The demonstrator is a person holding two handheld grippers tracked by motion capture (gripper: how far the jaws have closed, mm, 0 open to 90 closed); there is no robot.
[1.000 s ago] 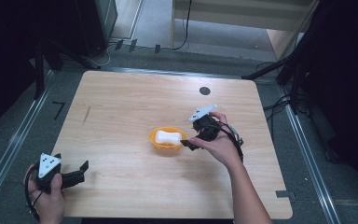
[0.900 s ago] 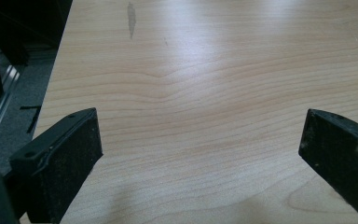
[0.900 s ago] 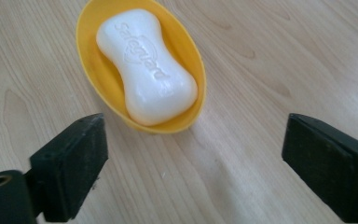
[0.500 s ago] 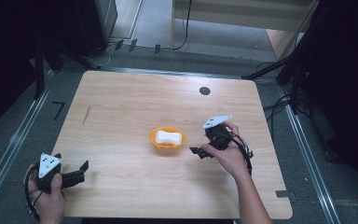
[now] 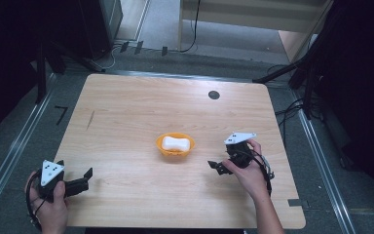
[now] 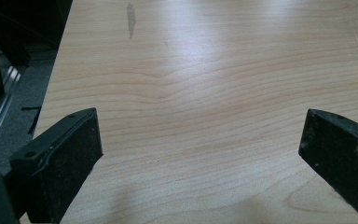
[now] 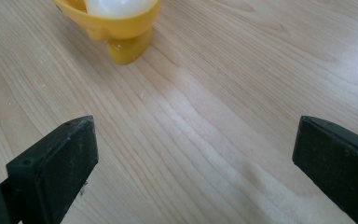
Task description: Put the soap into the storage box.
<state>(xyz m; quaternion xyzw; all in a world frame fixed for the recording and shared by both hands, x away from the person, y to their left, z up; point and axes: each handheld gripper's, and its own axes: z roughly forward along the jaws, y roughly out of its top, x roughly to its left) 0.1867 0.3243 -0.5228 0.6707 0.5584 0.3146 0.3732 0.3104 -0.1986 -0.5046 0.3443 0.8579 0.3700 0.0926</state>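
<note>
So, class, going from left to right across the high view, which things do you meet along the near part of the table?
Left gripper → orange bowl holding a white soap → right gripper, all on the wooden table.

1. This looks like a lab or recording studio, not a home.
2. A bare wooden table (image 5: 126, 122) stands alone on a grey floor (image 5: 160, 29), with dark surroundings on both sides.
3. Metal rails (image 5: 9, 156) run along the table's left and right.
4. Black cables (image 5: 195, 29) trail across the floor behind it, near black stand legs (image 5: 41, 68).
5. Black tape marks (image 5: 61, 114) sit on the floor.
</note>
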